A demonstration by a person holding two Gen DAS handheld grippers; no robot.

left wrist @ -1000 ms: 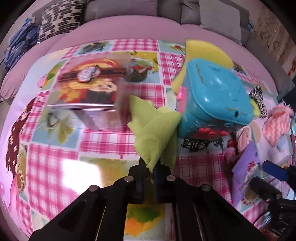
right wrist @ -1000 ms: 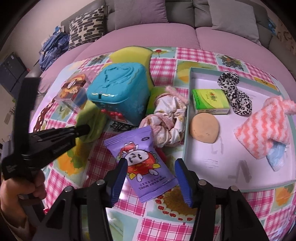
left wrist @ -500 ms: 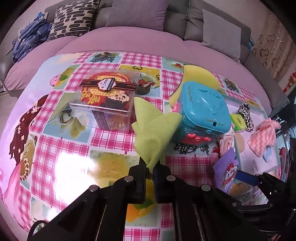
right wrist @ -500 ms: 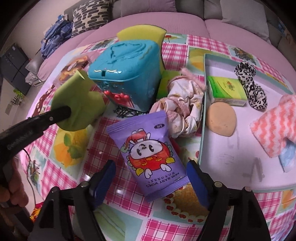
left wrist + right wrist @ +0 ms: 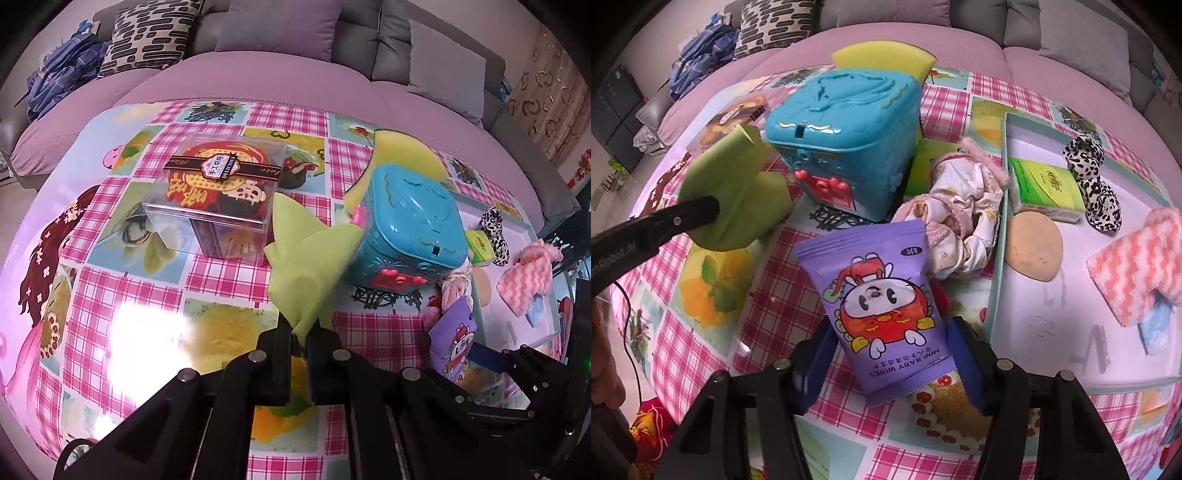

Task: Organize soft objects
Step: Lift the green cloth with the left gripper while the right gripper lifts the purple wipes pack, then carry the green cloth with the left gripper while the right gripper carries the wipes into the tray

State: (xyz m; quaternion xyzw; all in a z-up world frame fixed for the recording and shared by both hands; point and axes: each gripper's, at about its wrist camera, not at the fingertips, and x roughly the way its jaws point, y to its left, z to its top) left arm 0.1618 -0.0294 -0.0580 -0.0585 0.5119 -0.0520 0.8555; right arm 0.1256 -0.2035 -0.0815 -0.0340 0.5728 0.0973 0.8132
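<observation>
The tray (image 5: 997,229) is the landmark, and 5 soft things already lie in it: a tissue pack (image 5: 1047,184), a round puff (image 5: 1032,245), a leopard scrunchie (image 5: 1095,177), a pink zigzag cloth (image 5: 1137,273) and a bit of blue cloth (image 5: 1154,325) under that cloth.

Outside the tray, on the worktop (image 5: 122,302), 3 soft things are left as far as I can see: the wipes pack (image 5: 882,306) just left of the tray, the floral scrunchie (image 5: 960,218) against the tray's left wall, and a yellow sponge (image 5: 882,61) far left behind the blue box (image 5: 849,136).

The left gripper (image 5: 301,338) has its fingers clamped shut on a green cloth (image 5: 306,266), held up off the worktop well left of the tray.

The right gripper (image 5: 890,354) straddles the wipes pack, its fingers closing, the pads not plainly pressing yet.

Against 1 second ago, the green cloth rides higher and the right gripper has dropped to bracket the pack's lower half.
</observation>
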